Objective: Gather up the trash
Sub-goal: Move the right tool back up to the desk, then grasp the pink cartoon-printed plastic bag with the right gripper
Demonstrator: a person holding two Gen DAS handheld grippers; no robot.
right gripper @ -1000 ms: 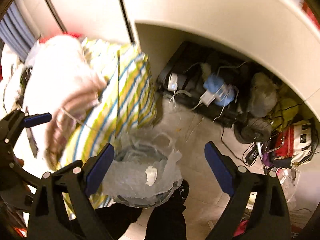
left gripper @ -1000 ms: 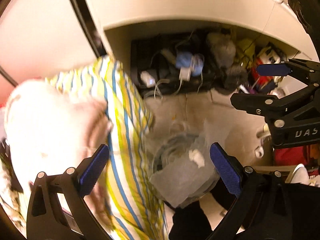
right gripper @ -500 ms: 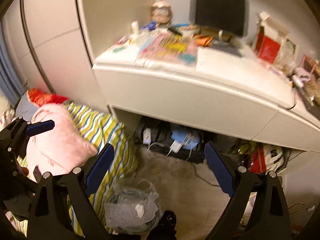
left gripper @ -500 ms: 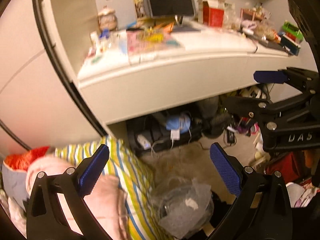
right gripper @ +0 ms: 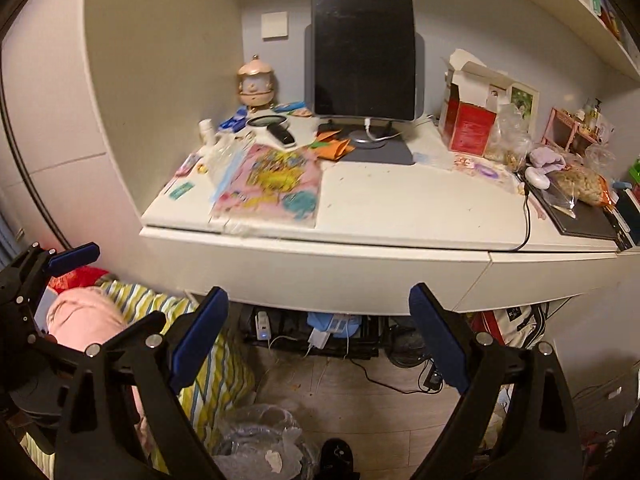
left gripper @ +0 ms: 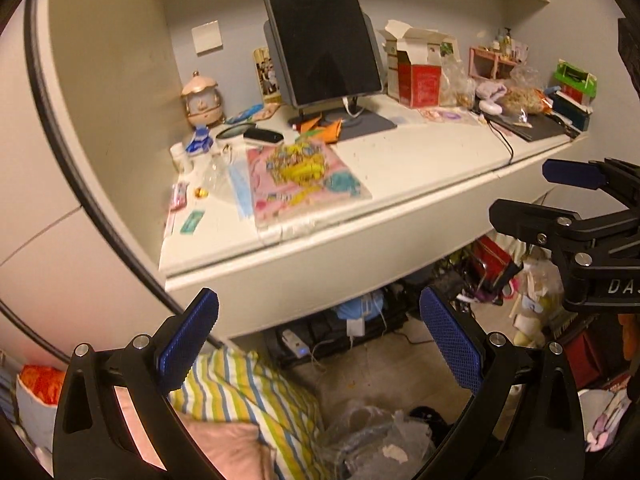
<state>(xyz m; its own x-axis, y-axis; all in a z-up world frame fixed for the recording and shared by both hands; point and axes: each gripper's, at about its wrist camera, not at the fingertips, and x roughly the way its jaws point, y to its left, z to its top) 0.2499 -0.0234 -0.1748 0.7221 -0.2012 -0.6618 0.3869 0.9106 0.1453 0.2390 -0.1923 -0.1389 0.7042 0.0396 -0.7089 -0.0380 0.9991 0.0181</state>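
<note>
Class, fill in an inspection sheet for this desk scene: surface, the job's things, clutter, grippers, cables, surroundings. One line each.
Surface: white desk, crowded at the back and sides, bare in the middle.
Job's things: plastic-lined trash bin on the floor below, a white scrap inside.
Clutter: open red box, snack bag, pink picture book, dark screen.
Grippers: left gripper and right gripper both have jaws wide apart, holding nothing.
Cables: black cable over the desk edge; chargers and a power strip underneath.
Surroundings: striped bedding left of the bin; shelf above.
</note>
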